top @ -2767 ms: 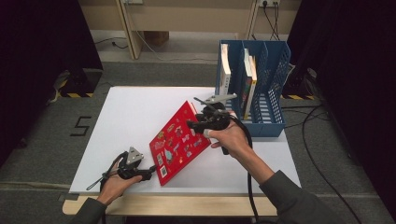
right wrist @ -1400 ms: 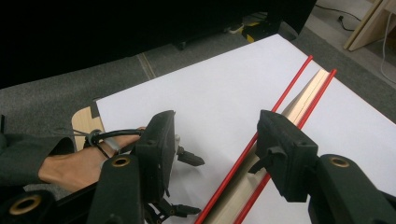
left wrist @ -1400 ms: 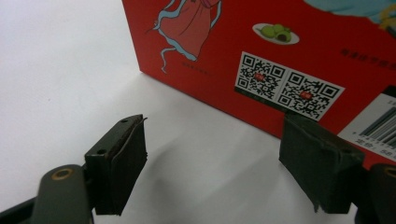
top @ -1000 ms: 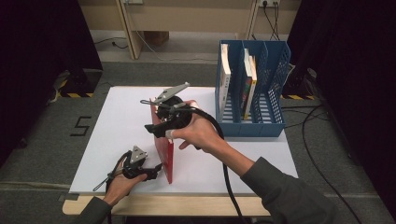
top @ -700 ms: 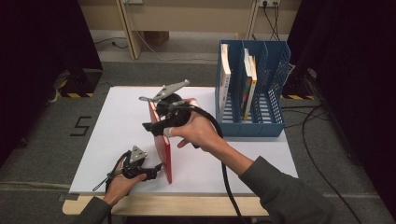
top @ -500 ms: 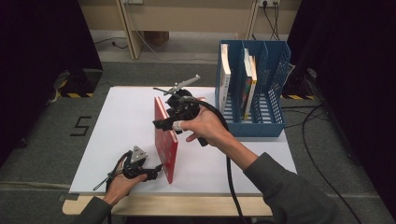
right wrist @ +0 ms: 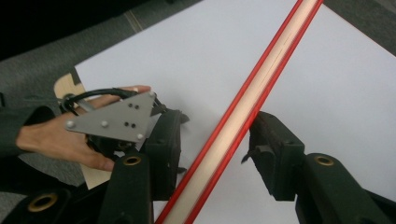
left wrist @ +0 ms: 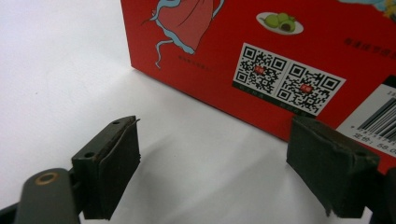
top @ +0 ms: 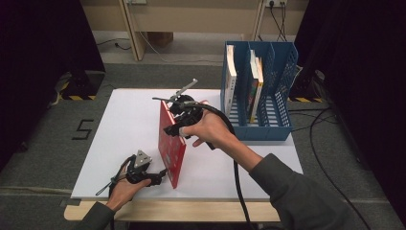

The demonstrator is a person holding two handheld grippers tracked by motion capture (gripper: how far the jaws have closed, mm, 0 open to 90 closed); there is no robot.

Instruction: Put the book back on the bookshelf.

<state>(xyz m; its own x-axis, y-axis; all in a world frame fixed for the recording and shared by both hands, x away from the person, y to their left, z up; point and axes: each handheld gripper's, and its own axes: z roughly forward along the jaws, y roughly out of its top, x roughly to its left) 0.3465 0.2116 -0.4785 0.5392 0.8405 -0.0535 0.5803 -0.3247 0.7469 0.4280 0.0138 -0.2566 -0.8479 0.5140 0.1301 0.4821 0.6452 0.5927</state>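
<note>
Item: red book (top: 171, 143), standing on its lower edge near the middle of the white table (top: 129, 124), well left of the blue file rack (top: 282, 96). Right gripper (top: 168, 115): straddles the book's top edge; its jaws have just been closing, yet a gap shows at each pad (right wrist: 275, 154), so close fully and squarely before you lift. Left gripper (top: 163, 176): jaws wide, holding nothing, set just beside the book's near lower corner on the cover side; keep it there as a stop until the book is clamped. Then carry the book upright toward a free slot in the rack, clear of the books (top: 253, 84) already there.
</note>
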